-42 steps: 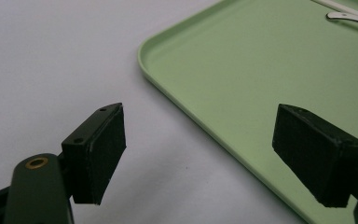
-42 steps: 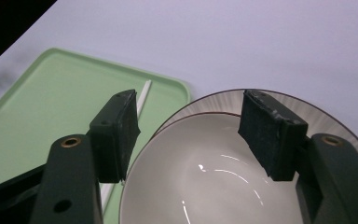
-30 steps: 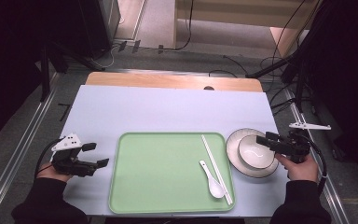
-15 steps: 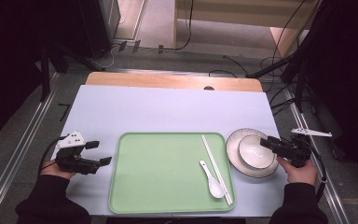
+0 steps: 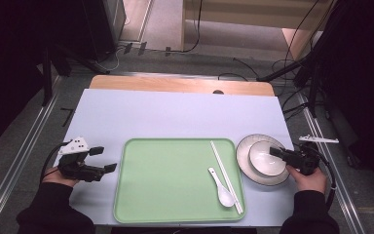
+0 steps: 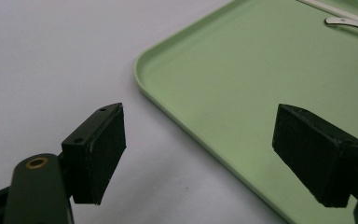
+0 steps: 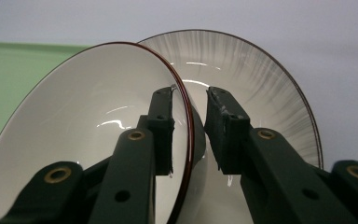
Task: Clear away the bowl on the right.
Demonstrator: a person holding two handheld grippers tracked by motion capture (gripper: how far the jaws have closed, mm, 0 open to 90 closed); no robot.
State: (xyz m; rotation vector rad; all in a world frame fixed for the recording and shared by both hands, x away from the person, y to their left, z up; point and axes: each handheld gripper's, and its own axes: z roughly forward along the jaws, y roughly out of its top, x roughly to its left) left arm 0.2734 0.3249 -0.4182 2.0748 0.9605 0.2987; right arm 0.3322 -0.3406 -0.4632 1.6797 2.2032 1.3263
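The right gripper [image 5: 276, 152] is reaching over the near right side of the bowl [image 5: 264, 158], with one jaw inside the bowl and the other outside its wall. Its jaws have just been closing, and in the right gripper view [image 7: 189, 127] the rim of the bowl [image 7: 98, 121] is standing between them; the inner pad is lying close against the white inside, while a narrow gap is showing on the outer side, so it is hard to tell whether the pinch is firm yet. The bowl is sitting on a plate [image 5: 246, 146] with a grey streaked rim, and the plate is resting on the pale table [image 5: 175, 117] just to the right of the green tray [image 5: 165, 185]. On the right part of the tray a white spoon [image 5: 221, 187] is lying beside a pair of white chopsticks [image 5: 225, 175].

The left gripper [image 5: 105, 159] is hovering low over the table just left of the tray, its jaws spread wide with nothing between them. In the left gripper view [image 6: 198, 149] the near corner of the tray [image 6: 242, 84] is lying between and beyond the two pads.
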